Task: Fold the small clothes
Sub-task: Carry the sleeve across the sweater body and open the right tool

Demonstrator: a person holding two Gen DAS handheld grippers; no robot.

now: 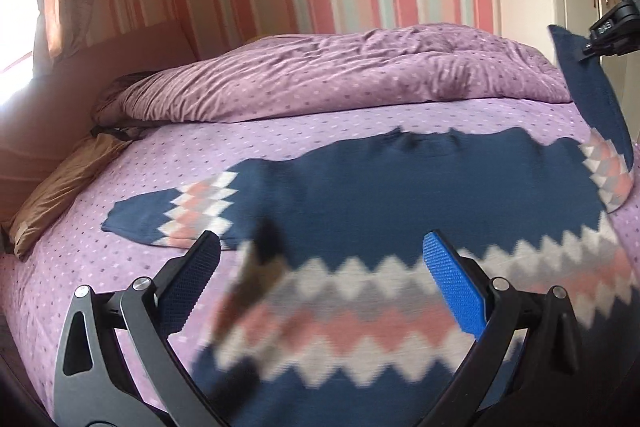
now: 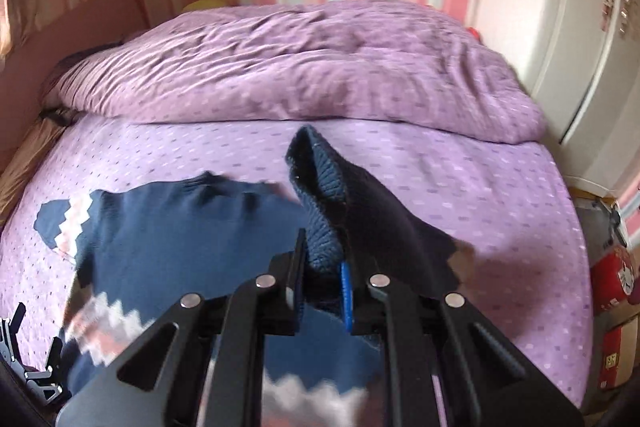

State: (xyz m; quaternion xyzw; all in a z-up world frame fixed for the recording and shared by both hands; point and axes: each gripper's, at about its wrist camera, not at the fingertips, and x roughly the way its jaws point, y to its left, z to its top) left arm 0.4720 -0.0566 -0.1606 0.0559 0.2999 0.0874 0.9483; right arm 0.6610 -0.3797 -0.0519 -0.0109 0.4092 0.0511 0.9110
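Note:
A small navy knit sweater [image 1: 400,195] with pink, white and grey zigzag bands lies spread on the purple dotted bed sheet [image 1: 120,227]. Its left sleeve [image 1: 176,217] lies flat. My left gripper [image 1: 320,259] is open just above the sweater's hem band, holding nothing. My right gripper [image 2: 322,267] is shut on the sweater's right sleeve cuff [image 2: 320,195] and holds it lifted above the bed; the raised sleeve [image 1: 588,87] and that gripper [image 1: 600,31] also show at the right edge of the left wrist view. The sweater body [image 2: 180,227] lies to the left below it.
A rumpled purple duvet [image 1: 340,75] is heaped across the far half of the bed. A tan pillow [image 1: 60,191] lies at the left edge. A white wardrobe [image 2: 592,47] and red boxes [image 2: 616,279] stand to the right of the bed. A striped wall is behind.

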